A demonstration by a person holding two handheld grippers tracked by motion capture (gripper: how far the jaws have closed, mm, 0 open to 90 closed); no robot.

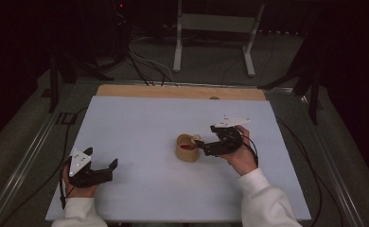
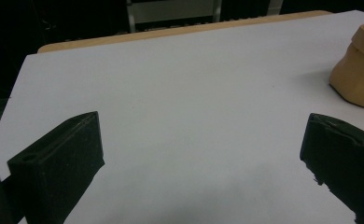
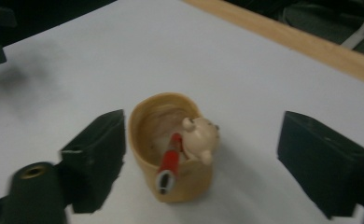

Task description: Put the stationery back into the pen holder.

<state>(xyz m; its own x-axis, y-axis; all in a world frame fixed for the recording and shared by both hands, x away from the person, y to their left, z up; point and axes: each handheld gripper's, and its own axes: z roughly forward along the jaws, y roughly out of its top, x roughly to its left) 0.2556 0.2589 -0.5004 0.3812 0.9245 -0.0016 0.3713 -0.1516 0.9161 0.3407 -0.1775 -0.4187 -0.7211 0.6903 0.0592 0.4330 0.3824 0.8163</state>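
Observation:
A tan cup [image 1: 187, 148] stands near the middle of the white table top [image 1: 140, 123]. A small bear-head figure [image 3: 200, 136] sits on its rim, and a red pen-like stick [image 3: 168, 162] leans inside. My right gripper [image 1: 206, 136] is just to the right of the cup and open. In the right gripper view the cup [image 3: 171, 140] stands between the spread jaws of the right gripper [image 3: 206, 130], touching neither. My left gripper [image 1: 102, 159] rests open at the front left of the table, holding nothing. From the left gripper [image 2: 203, 140] the cup [image 2: 360, 70] sits far off to the right.
A wooden strip [image 1: 180, 91] runs along the table's far edge. Behind it are a white stand [image 1: 215, 35] and cables on the floor [image 1: 147, 66]. Metal rails flank the table on both sides.

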